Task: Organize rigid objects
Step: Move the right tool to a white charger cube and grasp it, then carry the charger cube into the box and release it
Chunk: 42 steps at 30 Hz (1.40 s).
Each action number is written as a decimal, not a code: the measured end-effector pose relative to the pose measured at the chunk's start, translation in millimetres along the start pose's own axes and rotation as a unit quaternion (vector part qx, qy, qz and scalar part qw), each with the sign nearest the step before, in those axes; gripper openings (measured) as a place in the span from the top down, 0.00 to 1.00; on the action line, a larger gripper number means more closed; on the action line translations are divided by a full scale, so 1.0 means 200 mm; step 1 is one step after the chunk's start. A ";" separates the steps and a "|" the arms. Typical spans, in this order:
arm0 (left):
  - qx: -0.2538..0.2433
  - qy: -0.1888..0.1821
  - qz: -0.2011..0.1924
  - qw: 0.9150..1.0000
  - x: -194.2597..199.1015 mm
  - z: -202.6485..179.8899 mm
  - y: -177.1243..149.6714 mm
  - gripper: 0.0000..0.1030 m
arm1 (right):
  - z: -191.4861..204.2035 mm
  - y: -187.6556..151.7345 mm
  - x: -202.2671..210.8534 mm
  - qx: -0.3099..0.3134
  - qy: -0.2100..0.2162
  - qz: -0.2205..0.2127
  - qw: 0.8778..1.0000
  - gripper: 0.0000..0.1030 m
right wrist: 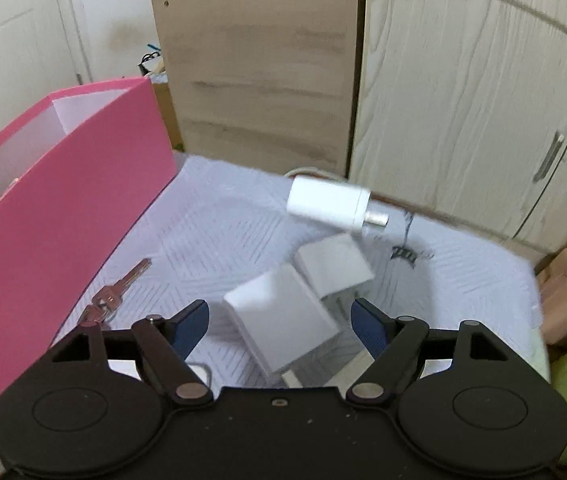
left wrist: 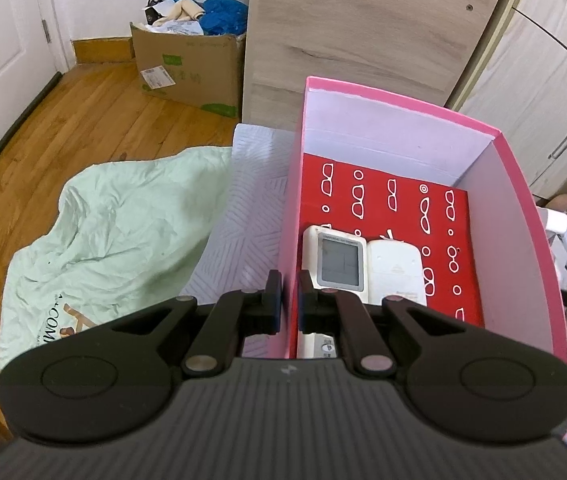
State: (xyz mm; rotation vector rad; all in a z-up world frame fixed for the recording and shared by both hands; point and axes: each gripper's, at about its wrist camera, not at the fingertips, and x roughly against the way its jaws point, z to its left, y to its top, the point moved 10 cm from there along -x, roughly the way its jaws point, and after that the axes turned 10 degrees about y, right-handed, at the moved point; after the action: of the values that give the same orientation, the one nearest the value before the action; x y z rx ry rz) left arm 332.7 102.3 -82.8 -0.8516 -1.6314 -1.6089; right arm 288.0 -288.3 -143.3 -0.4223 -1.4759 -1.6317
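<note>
Left jaws [left wrist: 289, 300] clamp the pink box [left wrist: 523, 216] wall — right jaws [right wrist: 283, 320] apart over the white quilted surface [right wrist: 211, 232].

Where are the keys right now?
In the right wrist view, the keys lie on the white patterned mat, left of the white adapters, right beside the pink box wall.

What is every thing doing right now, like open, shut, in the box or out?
Left gripper: shut on the pink box's wall.
Right gripper: open, around the nearest white charger, not touching.
Pink box: open, no lid.
Two remotes: lying inside the box.
Keys: outside, beside the box.
White adapter: outside, lying on its side.
</note>
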 end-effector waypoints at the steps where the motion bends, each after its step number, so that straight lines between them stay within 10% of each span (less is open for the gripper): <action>1: 0.005 -0.004 0.002 1.000 0.00 0.01 0.00 0.94 | 0.00 -0.01 0.00 0.000 0.001 0.004 1.000 0.24; 7: -0.002 -0.005 0.003 1.000 0.02 0.00 -0.01 0.94 | 0.04 -0.04 0.06 -0.047 0.047 0.054 0.996 0.53; 15: -0.015 0.012 -0.007 1.000 0.01 -0.02 0.00 0.94 | 0.13 0.02 -0.06 0.022 -0.001 0.055 0.998 0.36; 24: -0.020 0.010 -0.010 1.000 0.02 -0.02 0.00 0.94 | 0.12 0.03 -0.15 0.012 -0.052 0.075 0.996 0.46; 42: -0.004 0.004 -0.006 1.000 0.01 -0.02 0.00 0.94 | 0.61 0.42 0.32 0.040 0.040 -0.110 0.992 0.46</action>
State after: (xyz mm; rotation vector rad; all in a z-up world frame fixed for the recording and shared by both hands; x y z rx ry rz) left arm 331.4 97.9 -80.8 -0.8396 -1.6273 -1.6260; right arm 281.5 -192.9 -13.3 -0.1510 -1.5639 -1.7317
